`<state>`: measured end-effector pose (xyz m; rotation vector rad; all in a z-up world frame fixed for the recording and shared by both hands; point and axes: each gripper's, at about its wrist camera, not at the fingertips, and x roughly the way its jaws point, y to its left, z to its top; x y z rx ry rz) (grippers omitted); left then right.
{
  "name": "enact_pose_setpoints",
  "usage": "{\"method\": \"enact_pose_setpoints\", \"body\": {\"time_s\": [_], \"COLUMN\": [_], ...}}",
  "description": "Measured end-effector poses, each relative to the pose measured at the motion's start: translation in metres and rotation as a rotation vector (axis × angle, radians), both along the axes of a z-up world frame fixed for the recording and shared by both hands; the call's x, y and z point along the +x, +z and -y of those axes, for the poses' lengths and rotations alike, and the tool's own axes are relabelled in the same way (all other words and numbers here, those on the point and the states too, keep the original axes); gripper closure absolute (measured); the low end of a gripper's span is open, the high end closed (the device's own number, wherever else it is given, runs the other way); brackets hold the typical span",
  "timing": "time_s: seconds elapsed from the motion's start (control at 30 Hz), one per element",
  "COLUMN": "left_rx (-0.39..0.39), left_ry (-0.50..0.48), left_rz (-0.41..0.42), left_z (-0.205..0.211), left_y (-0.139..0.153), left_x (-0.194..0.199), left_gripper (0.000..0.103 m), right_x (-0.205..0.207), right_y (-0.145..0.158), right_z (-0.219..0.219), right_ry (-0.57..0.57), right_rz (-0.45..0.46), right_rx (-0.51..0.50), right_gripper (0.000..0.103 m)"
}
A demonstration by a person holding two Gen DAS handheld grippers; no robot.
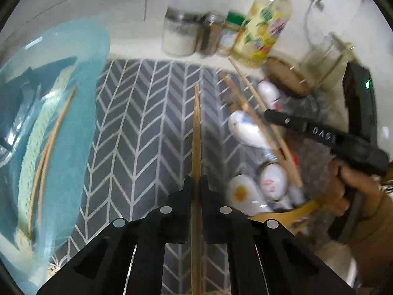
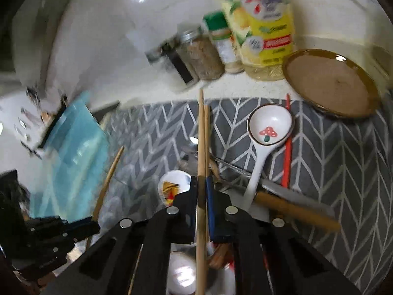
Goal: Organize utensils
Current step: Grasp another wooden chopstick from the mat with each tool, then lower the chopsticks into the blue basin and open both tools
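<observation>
My left gripper (image 1: 196, 184) is shut on a wooden chopstick (image 1: 196, 127) that points forward over the grey chevron mat (image 1: 147, 123). A blue tray (image 1: 61, 127) at the left holds two wooden chopsticks (image 1: 46, 152). My right gripper (image 2: 202, 186) is shut on a pair of wooden chopsticks (image 2: 202, 135), above a pile of utensils. The pile holds a white mushroom spoon (image 2: 267, 130), red chopsticks (image 2: 287, 147), a wooden-handled knife (image 2: 294, 206) and other white spoons (image 2: 172, 186). The right gripper also shows in the left wrist view (image 1: 267, 114), over the spoons (image 1: 248, 127).
Spice jars (image 2: 201, 56) and a yellow oil bottle (image 2: 262, 24) stand behind the mat by the white wall. A brown plate (image 2: 334, 83) lies at the back right. The blue tray (image 2: 73, 147) and the left gripper (image 2: 81, 226) show at left in the right wrist view.
</observation>
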<state>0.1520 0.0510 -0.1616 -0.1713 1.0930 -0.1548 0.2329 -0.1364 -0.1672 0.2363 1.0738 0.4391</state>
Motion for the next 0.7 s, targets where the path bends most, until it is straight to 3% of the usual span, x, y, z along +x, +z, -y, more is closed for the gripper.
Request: {"method": "enact_pose_setpoints", "body": {"time_s": [0.13, 0.23, 0.4, 0.5, 0.7], "left_rx": [-0.077, -0.121, -0.061, 0.025, 0.071], "left_ry": [-0.011, -0.022, -0.001, 0.035, 0.074], "left_rz": [0.048, 0.124, 0.225, 0.202, 0.03], "left_z": [-0.014, -0.039, -0.099, -0.147, -0.212], "left_y": [0.04, 0.086, 0.142, 0.139, 0.075], "left_x": [-0.006, -0.012, -0.016, -0.011, 0.005], "left_gripper": [0.095, 0.095, 0.095, 0.095, 0.095], "right_x": [-0.015, -0.02, -0.027, -0.031, -0.025], "right_y": [0.037, 0.07, 0.132, 0.132, 0.071], "right_z": [0.0, -0.015, -0.083, -0.136, -0.225], "right_ry": [-0.062, -0.062, -0.006, 0.036, 0.017], "right_rz": [0.03, 0.052, 0.101, 0.066, -0.115], "right_rx": [0.075, 0.125, 0.255, 0.298, 0.244], "right_gripper": [0.095, 0.095, 0.095, 0.095, 0.095]}}
